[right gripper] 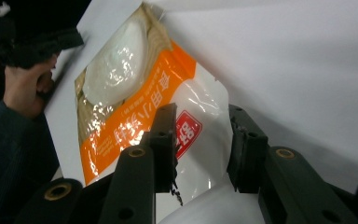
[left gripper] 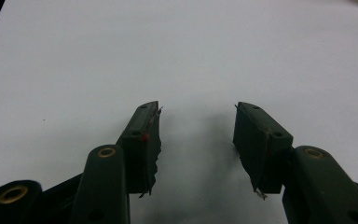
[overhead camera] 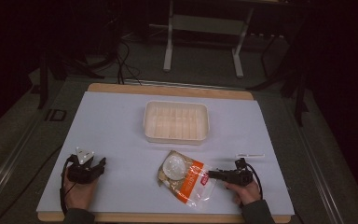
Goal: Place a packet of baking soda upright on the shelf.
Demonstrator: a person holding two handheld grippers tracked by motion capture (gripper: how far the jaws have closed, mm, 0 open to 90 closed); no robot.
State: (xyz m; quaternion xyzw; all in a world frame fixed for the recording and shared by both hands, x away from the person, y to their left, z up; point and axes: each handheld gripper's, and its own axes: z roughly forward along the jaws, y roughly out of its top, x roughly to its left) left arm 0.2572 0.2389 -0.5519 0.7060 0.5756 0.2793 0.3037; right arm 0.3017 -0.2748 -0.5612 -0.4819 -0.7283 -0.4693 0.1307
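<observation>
The orange-and-clear food pouch (overhead camera: 185, 178) is laid diagonally on the white surface (overhead camera: 121, 130) in front of the tub (overhead camera: 176, 122), its near corner straddled by the right tool (right gripper: 200, 140), jaws spread, while the left tool (overhead camera: 89, 169) is parked well off, empty and gaping.

This looks like a lab or test room set up for recording, not a home. A wooden-edged table (overhead camera: 170, 88) covered by a plain pale-blue sheet (overhead camera: 116, 130) stands on dark grey carpeted floor (overhead camera: 23, 135), with the surroundings left unlit. Behind it are the grey metal legs of a height-adjustable desk frame (overhead camera: 203, 28), loose black cables (overhead camera: 123, 58) trailing across the floor, and dark stand legs (overhead camera: 44, 77) at the sides.
</observation>
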